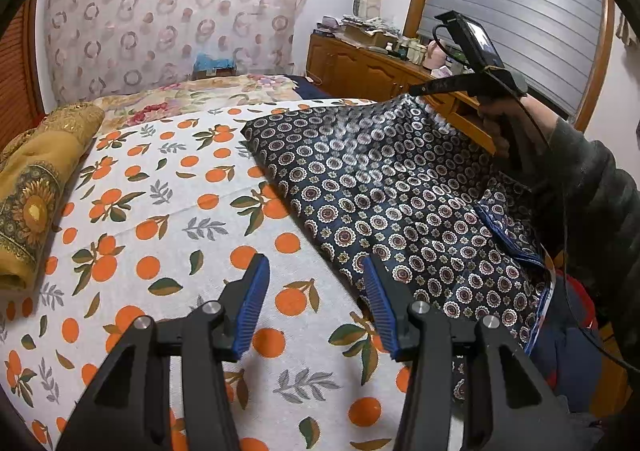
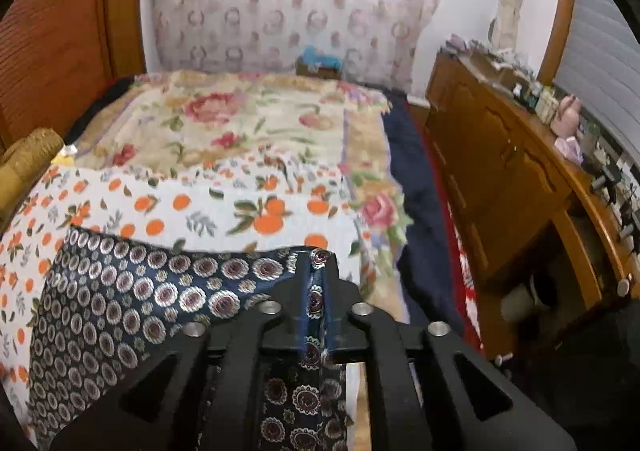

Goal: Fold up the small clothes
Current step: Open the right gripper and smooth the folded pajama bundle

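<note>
A dark navy cloth with a medallion print (image 1: 392, 195) lies across the right side of the bed on an orange-fruit sheet (image 1: 168, 211). My left gripper (image 1: 316, 307) is open and empty, hovering just above the sheet by the cloth's near left edge. My right gripper (image 2: 316, 291) is shut on a corner of the navy cloth (image 2: 132, 291) and holds it lifted. In the left wrist view the right gripper (image 1: 416, 91) shows at the cloth's far right corner, raising it off the bed.
A folded mustard sunflower cloth (image 1: 36, 191) lies at the bed's left edge. A floral blanket (image 2: 240, 123) covers the far bed. A wooden dresser (image 2: 512, 171) with clutter stands to the right. A patterned curtain (image 1: 172, 11) hangs behind.
</note>
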{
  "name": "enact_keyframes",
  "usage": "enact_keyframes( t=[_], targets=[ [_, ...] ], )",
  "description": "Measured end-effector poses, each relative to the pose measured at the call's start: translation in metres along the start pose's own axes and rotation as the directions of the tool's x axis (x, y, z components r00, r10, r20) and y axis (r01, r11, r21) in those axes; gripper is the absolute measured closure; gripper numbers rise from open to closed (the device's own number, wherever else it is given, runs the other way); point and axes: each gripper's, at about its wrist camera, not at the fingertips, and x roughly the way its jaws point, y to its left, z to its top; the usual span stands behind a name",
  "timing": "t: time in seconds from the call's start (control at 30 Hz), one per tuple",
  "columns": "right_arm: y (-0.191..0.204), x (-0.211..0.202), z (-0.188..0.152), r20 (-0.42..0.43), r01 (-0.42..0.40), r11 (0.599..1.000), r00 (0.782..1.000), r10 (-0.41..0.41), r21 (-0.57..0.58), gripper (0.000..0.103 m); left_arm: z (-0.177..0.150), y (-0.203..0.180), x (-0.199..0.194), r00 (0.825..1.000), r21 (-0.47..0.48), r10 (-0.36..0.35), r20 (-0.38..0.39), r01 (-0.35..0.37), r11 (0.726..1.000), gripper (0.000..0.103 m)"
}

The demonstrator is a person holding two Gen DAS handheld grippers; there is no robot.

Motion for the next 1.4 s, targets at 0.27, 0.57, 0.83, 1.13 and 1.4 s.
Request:
enact_keyframes(
  t=[0.27,0.57,0.83,1.13,1.4],
  targets=[
    [0.014,-0.048,-0.037,0.050,-0.006,0.999,0.999,0.009,-0.049,0.063,0.000,0.000,-0.001,1.000,-0.006,0.004,0.003,-0.004,1.000,0.055],
    [0.061,-0.104,-0.117,0.090,-0.130,0.988,0.986,0.138,-0.086,0.051,-0.004,-0.006,0.000,1.000,0.007,0.010,-0.003,-0.010,1.000,0.055],
    [0.094,-0.122,-0.167,0.055,-0.195,0.973,0.978,0.203,-0.120,0.051,-0.010,-0.020,0.007,1.000,0.030,0.001,-0.027,0.000,1.000,0.055],
    [0.093,-0.112,-0.192,0.010,-0.091,0.986,0.996,0.093,-0.138,0.051,-0.016,-0.035,0.017,0.998,0.066,0.003,-0.061,0.002,0.998,0.055],
    [0.053,-0.124,-0.215,-0.008,0.072,0.994,0.997,-0.073,-0.082,0.051,-0.017,-0.040,0.019,0.998,0.074,-0.002,-0.066,0.007,0.997,0.055]
  ],
)
